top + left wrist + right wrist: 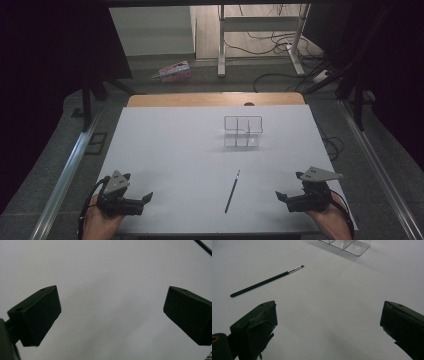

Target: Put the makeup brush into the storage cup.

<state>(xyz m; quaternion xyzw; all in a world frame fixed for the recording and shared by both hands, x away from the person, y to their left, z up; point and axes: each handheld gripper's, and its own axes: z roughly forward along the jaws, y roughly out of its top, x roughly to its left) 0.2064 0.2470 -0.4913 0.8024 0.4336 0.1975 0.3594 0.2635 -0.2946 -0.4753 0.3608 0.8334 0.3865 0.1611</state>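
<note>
**Nothing started: brush untouched, organizer empty**

Thin black brush (232, 192) flat on white table (165, 150), between both grippers, well apart from each. Clear compartmented organizer (243, 132) farther back, nothing visible inside. Left gripper (144, 201) low at near edge, jaws spread wide, empty. Right gripper (281, 197) likewise wide, empty, aimed toward brush (267, 281). Probably still ahead: reach, pick-up, carry, placement in organizer.
</note>
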